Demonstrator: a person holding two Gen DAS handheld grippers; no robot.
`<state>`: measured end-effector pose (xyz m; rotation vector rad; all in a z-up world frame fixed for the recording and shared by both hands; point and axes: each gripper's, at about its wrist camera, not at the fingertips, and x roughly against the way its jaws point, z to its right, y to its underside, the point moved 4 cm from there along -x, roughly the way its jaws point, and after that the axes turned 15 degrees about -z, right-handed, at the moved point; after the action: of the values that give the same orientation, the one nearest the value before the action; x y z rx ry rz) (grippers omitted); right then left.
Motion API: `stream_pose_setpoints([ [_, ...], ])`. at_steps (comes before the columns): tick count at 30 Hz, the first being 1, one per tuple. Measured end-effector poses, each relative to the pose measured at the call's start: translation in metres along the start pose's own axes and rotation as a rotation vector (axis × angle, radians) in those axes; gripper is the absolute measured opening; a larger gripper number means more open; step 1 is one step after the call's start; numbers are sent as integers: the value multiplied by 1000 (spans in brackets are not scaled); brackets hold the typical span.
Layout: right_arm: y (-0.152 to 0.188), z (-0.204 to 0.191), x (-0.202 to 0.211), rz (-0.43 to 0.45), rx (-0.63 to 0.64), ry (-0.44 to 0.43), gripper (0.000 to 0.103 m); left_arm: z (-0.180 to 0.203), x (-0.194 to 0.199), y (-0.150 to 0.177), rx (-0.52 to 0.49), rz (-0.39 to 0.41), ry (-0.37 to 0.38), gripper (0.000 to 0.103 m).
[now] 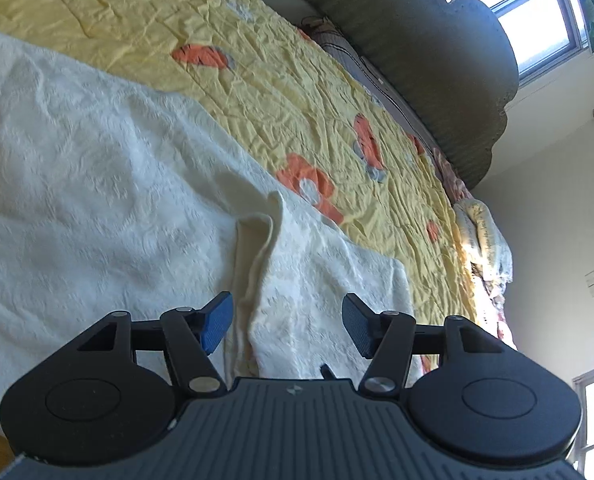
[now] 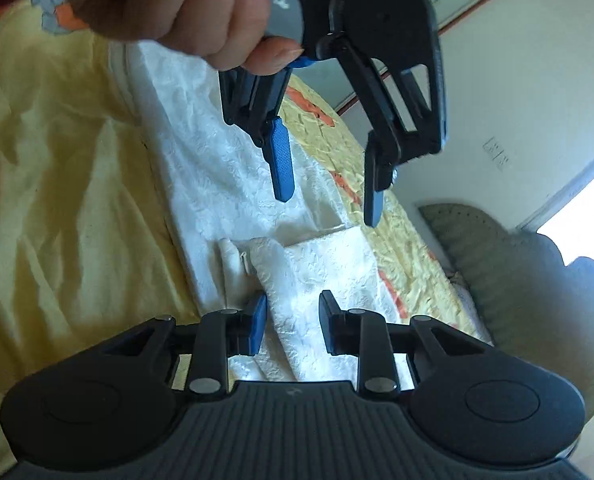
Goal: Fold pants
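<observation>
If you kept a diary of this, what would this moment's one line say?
left gripper: open, above white pants | right gripper: open, over pants | nothing gripped | bed: yellow quilt

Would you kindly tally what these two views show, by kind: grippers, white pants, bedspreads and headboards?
Grippers: 2, the left gripper and the right gripper, both with jaws apart and holding nothing
White pants: 1
Yellow flowered bedspread: 1
Green padded headboard: 1
Total: 5

one pair of white pants (image 1: pixel 97 168), two grippers (image 1: pixel 287 326), one yellow quilt (image 1: pixel 257 92), one green headboard (image 1: pixel 437 64), one hand (image 2: pixel 177 4)
</observation>
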<state>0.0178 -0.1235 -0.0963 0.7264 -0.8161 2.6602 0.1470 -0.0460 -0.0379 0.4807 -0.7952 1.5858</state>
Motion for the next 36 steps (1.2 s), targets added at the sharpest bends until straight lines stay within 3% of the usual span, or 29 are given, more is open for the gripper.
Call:
stream_pose_setpoints([
  [1, -1, -2, -1, 10, 13, 16, 6, 0, -1, 1, 9, -19, 26, 64],
  [5, 0, 16, 4, 44, -136, -28, 6, -1, -11, 4, 46, -87, 106, 68],
  [8, 6, 45, 15, 103, -311, -128, 6, -6, -27, -1, 93, -117, 129, 69],
  [11, 11, 56, 20, 128, -378, -202, 6, -12, -44, -12, 153, -93, 137, 68],
  [13, 12, 54, 23, 123, -391, -241, 6, -13, -50, -20, 159, -61, 137, 54],
  [15, 13, 48, 22, 113, -383, -261, 6, -12, -54, -26, 137, -52, 112, 10],
  [16, 14, 45, 22, 107, -381, -271, 6, -11, -53, -26, 121, -45, 97, 3],
  [22, 15, 32, 13, 46, -367, -351, 7, -4, -39, -8, -5, 22, -38, 3],
  [23, 16, 27, 13, 32, -356, -354, 7, -6, -40, -7, -6, 13, -44, 3],
  [25, 18, 26, 15, 30, -345, -345, 8, -15, -39, -6, 16, 4, -40, 20],
  [28, 18, 40, 28, 60, -342, -423, 16, -20, -30, -11, 34, 12, -31, 21],
  [30, 21, 58, 33, 141, -431, -541, 16, -21, -23, -17, 24, 47, -84, 47],
  [32, 26, 82, 26, 198, -576, -601, 16, -19, -19, -23, 5, 75, -91, 58],
  [34, 29, 95, 10, 176, -685, -526, 16, -18, -18, -27, -5, 74, -87, 59],
  [36, 31, 97, -11, 95, -741, -460, 16, -17, -25, -29, -23, 34, -61, 67],
])
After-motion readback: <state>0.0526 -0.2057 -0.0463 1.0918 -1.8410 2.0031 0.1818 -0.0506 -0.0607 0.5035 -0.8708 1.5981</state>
